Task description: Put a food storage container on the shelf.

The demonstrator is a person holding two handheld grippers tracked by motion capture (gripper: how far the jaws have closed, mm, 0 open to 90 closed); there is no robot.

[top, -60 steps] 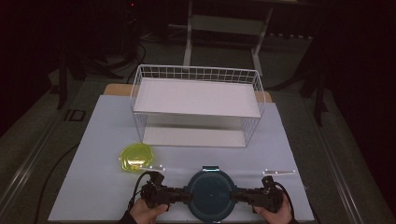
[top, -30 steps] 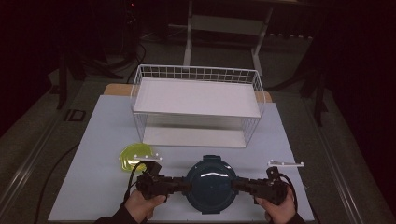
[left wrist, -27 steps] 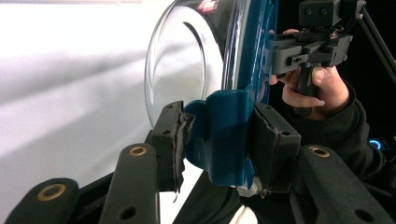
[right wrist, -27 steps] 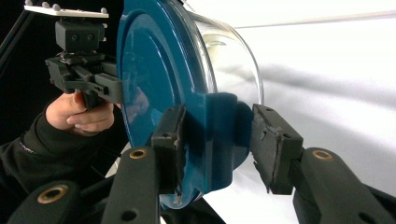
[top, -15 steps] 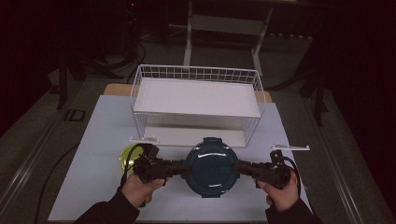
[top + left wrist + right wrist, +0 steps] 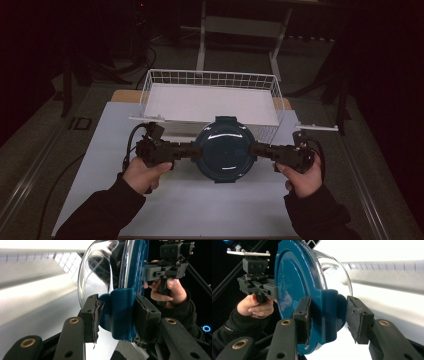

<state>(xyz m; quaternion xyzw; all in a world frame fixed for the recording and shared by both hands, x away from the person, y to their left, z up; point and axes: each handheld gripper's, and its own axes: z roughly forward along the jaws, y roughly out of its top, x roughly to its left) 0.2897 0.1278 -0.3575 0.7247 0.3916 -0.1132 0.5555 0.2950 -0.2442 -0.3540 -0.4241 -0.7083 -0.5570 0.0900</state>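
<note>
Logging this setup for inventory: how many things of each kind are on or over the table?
Round container with blue lid: 1
White wire basket: 1
Hand-held claws: 2, left, right
Total: 4

We record the high view looking forward and down from above the person's side onto the table (image 6: 100, 150), at a distance. Each gripper view rides close, sighting along its own jaws. All three share the blue-lidded container (image 6: 223, 149) (image 6: 125, 312) (image 6: 294, 290) and the wire basket (image 6: 210, 77).
</note>
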